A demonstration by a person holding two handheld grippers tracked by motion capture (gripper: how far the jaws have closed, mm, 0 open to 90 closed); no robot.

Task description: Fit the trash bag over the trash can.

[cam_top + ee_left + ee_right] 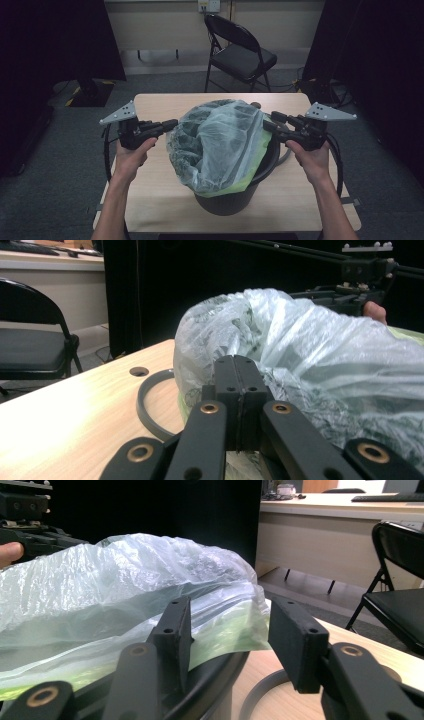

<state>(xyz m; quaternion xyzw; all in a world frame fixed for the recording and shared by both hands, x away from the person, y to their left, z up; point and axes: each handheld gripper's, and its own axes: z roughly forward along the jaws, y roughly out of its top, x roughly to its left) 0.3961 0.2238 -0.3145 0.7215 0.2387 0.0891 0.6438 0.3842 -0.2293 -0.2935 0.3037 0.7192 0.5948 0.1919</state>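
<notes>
We pinch the bag with the closed left tool; the right tool, half open, holds nothing; next, grip the bin rim's film.

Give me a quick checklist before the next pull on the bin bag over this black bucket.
1. Left gripper shut at the plastic bag: ok; whether film is pinched, cannot tell.
2. Right gripper gripping the bag: not ok, jaws open, apart from the film.
3. Bag seated round the bucket rim: not ok, it bunches up loosely above it.
4. Bucket upright on the table: ok.
5. Bucket handle clear of the jaws: ok, lying on the table.
</notes>
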